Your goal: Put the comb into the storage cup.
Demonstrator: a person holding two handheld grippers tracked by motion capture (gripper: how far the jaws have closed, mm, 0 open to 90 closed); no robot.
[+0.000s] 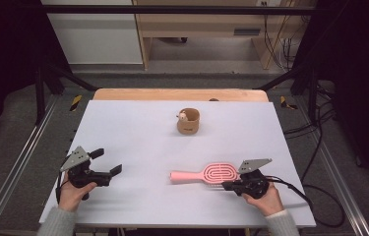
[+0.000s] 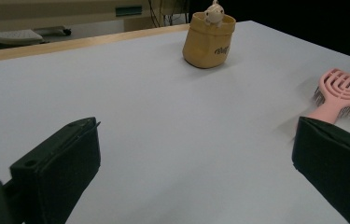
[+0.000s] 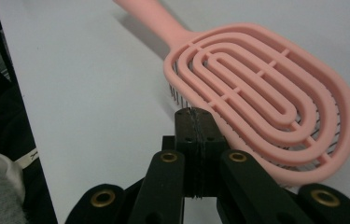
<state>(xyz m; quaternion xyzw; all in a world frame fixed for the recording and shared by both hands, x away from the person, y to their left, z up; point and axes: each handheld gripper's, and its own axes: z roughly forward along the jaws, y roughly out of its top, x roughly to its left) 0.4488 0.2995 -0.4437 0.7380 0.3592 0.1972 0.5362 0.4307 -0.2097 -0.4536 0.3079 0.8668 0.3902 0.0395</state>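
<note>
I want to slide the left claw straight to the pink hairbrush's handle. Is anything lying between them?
No. In the high view the white table is bare between the left claw and the pink hairbrush; the tan cup stands farther back.

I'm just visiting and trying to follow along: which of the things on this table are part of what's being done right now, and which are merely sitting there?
In use:
- pink hairbrush, lying on the white table
- right gripper, jaws shut, right at the brush head's edge

Lying about:
- tan cup with a small figure in it, far side of the table
- left gripper, open, holding nothing
</note>
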